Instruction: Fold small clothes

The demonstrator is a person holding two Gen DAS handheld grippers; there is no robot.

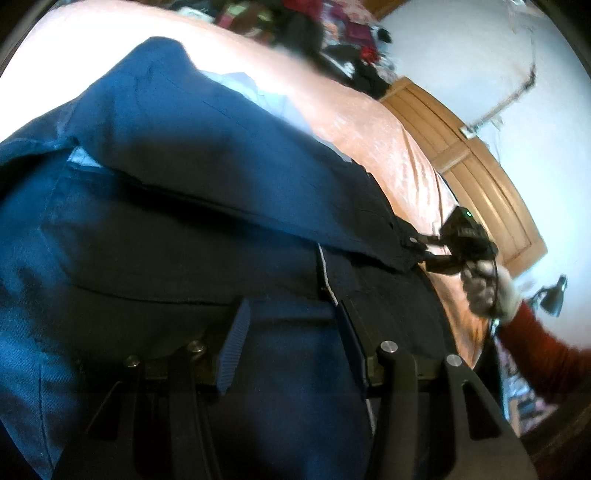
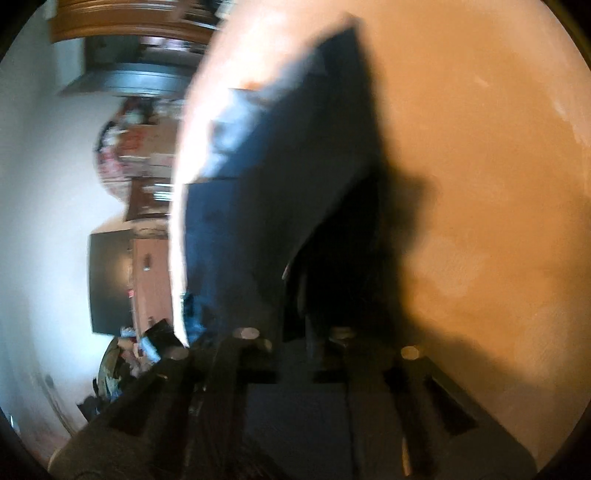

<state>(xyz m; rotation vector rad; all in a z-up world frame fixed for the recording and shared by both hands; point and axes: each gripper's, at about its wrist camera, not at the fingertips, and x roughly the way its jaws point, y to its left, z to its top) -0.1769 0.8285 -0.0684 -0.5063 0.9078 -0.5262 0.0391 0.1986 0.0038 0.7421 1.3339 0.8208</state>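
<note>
Both tongs, left (image 1: pixel 291 332) and right (image 1: pixel 421 247), clamp shorts (image 1: pixel 184 166) hem; soft, light, droopy cloth, grip seams over bed (image 1: pixel 388 129)

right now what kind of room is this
Most likely a bedroom: a bed with a peach bedspread, a pile of mixed clothes at its far end, and a panelled wooden door in the white wall.

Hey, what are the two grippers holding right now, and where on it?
Both hold the navy garment. The right gripper pinches its far edge; the left gripper has cloth between its fingers, though a firm clamp cannot be told.
</note>
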